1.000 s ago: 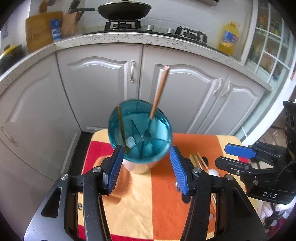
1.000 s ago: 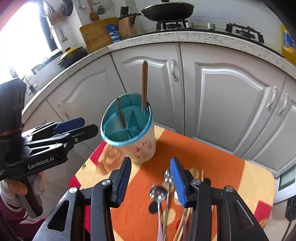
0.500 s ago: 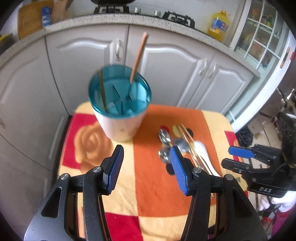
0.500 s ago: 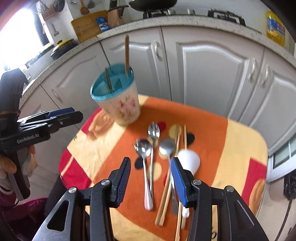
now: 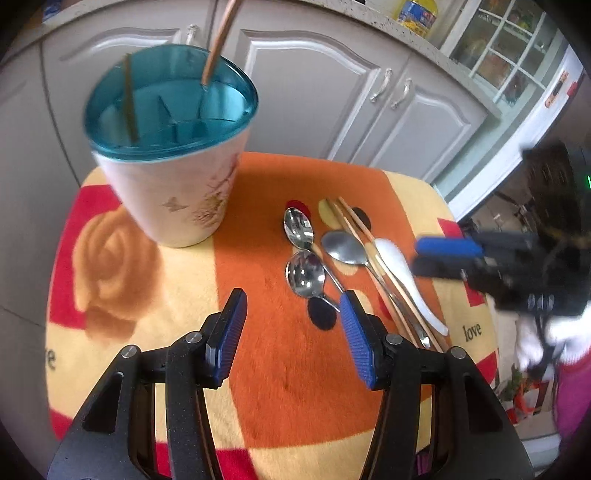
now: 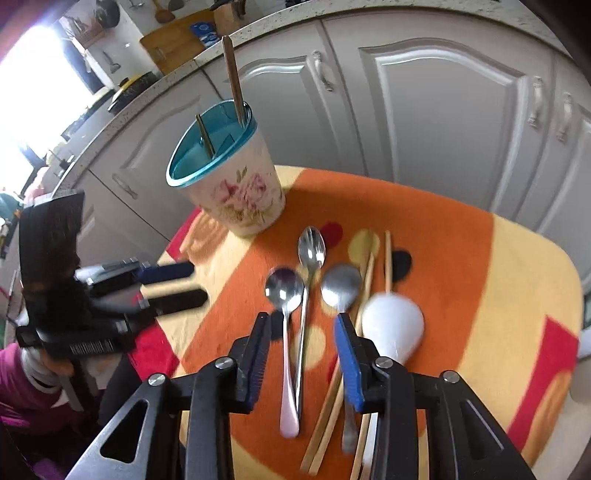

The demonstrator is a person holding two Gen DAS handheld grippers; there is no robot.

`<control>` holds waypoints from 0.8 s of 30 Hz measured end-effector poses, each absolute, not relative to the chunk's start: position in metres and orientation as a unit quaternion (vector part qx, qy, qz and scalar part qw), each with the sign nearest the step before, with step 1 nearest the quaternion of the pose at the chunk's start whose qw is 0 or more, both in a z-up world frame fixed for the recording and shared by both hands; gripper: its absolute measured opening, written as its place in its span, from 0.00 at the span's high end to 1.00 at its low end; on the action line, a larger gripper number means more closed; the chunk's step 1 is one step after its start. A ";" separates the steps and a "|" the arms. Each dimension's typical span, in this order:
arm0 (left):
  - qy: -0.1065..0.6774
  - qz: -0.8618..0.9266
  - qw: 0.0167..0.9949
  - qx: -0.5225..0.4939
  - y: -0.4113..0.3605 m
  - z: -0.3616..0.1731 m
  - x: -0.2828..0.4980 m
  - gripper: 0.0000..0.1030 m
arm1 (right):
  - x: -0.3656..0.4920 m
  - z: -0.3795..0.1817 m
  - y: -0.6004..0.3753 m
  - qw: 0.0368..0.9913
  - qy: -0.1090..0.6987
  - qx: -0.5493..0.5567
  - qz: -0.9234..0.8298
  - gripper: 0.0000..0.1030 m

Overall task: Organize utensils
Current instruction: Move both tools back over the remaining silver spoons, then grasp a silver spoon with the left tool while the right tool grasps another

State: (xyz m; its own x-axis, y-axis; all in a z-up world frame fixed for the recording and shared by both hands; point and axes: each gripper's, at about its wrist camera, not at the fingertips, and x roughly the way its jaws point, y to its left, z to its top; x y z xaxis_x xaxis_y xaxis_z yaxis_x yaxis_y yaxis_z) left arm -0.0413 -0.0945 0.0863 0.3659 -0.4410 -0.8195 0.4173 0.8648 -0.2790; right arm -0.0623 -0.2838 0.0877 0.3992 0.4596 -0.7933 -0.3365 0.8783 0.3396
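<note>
Utensils are lying loose on an orange, yellow and red blanket [image 6: 461, 258] covering a small table: three metal spoons, one with a pink handle [image 6: 286, 332], a white ceramic spoon [image 6: 393, 326] and wooden chopsticks [image 6: 334, 402], all side by side, some touching. The right gripper [image 6: 301, 354] is hanging just above them, its jaws part open and having just been narrowing, with the pink-handled spoon's stem and a second metal spoon's [image 6: 310, 258] handle showing between them but not yet pinched. The left gripper [image 5: 290, 332] is hovering about half open and empty over bare blanket, near the spoon bowls. The steel spoons are likely stiff, light and slippery, best taken across the thin stem; the ceramic one could chip if dropped; the chopsticks may roll. The soft pile should let fingertips press under a handle. Beyond, a floral utensil holder [image 6: 236, 188] with a teal divided insert is standing on the blanket's far side, already holding two upright pieces. Behind are grey kitchen cabinets [image 6: 424, 122] and a speckled countertop [image 5: 391, 27].
</note>
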 end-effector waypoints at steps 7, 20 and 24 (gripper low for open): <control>0.514 -0.284 0.809 -0.013 -0.106 0.068 -0.019 0.50 | 0.004 0.067 -0.264 0.806 0.510 0.022 0.299 0.68; 0.550 -0.303 0.777 -0.038 -0.124 0.038 0.013 0.58 | 0.068 0.023 -0.253 0.748 0.542 0.031 0.383 0.72; 0.555 -0.301 0.774 -0.031 -0.127 0.033 0.014 0.80 | 0.069 0.019 -0.246 0.739 0.543 0.016 0.398 0.77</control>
State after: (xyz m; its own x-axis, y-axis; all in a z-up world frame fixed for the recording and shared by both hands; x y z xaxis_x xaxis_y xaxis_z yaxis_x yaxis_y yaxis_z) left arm 0.0142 -0.1272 0.0333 0.2016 -0.5008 -0.8418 0.4320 0.8168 -0.3825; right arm 0.0689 -0.2457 0.0188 0.0941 0.6055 -0.7903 -0.5711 0.6830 0.4553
